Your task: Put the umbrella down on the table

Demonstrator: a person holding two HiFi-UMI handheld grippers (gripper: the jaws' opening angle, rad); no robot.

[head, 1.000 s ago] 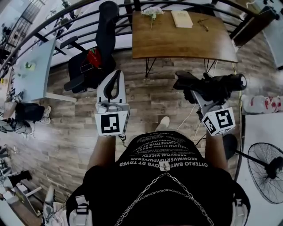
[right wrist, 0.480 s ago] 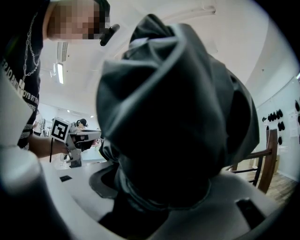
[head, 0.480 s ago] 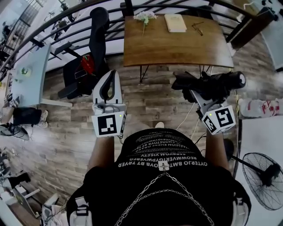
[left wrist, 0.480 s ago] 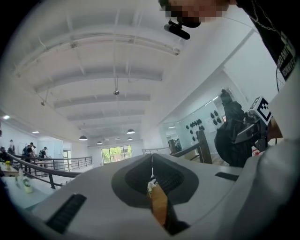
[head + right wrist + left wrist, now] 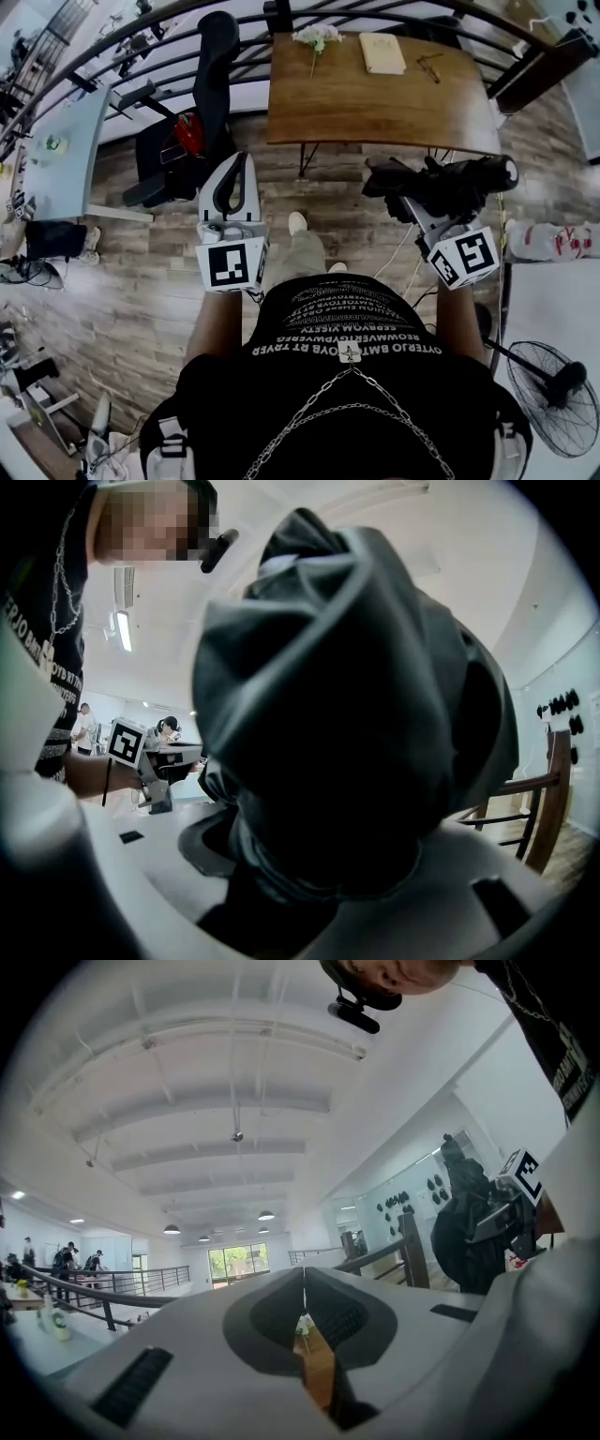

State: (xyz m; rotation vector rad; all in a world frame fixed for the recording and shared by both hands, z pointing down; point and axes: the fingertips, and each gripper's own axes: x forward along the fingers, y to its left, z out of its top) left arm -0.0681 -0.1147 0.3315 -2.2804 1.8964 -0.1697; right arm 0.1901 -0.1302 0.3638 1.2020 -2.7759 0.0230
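Ahead: table [image 5: 394, 103] w/ flowers [image 5: 316, 36] left of book [image 5: 382, 53] on it, chair [image 5: 217, 70] left of table.

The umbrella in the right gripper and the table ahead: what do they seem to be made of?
The umbrella: black fabric, probably nylon or polyester; soft crumpled folds with faint sheen. The table: brown wood or wood veneer, matte; long grain streaks show.

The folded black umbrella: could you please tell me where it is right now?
In the head view the folded black umbrella sits right of centre, clamped crosswise in the right gripper above the wooden plank floor, short of the brown wooden table.
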